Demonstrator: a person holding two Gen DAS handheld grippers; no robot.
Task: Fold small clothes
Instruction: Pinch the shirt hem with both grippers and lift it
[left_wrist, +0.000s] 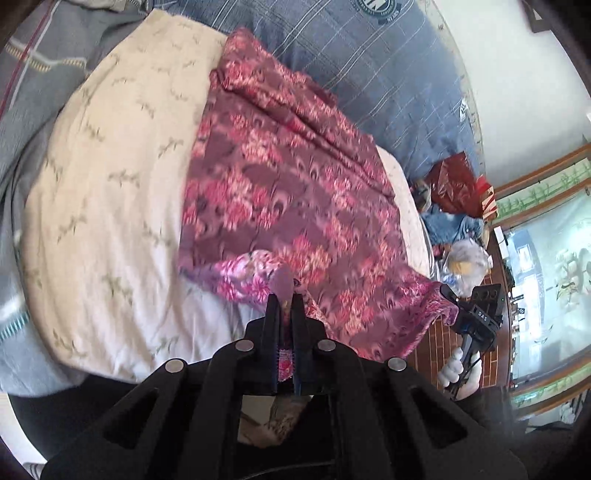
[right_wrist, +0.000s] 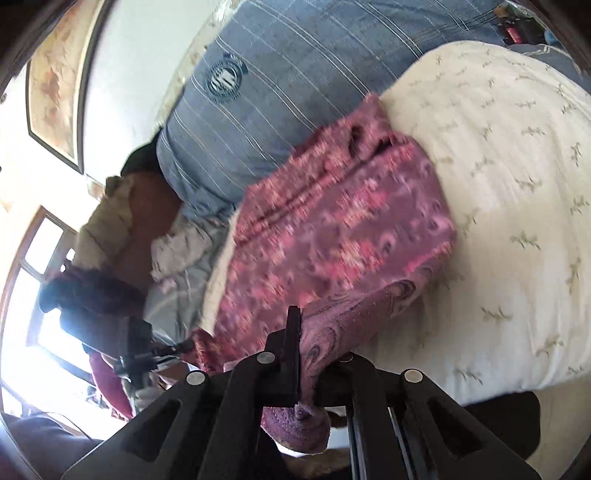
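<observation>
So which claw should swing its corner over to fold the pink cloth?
Probably the left claw. It pinches the flowery cloth beside the open cream pillow, so it has room to swing. The right claw grips the bed-edge corner.

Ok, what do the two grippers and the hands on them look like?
Both grippers are matte black, with flat fingers, angular cut-out frames and round silver rivets. The left gripper has bristly dark pads. The right gripper carries small white "DAS" lettering and a thin dark cable. The hand on its handle wears a white glove.
</observation>
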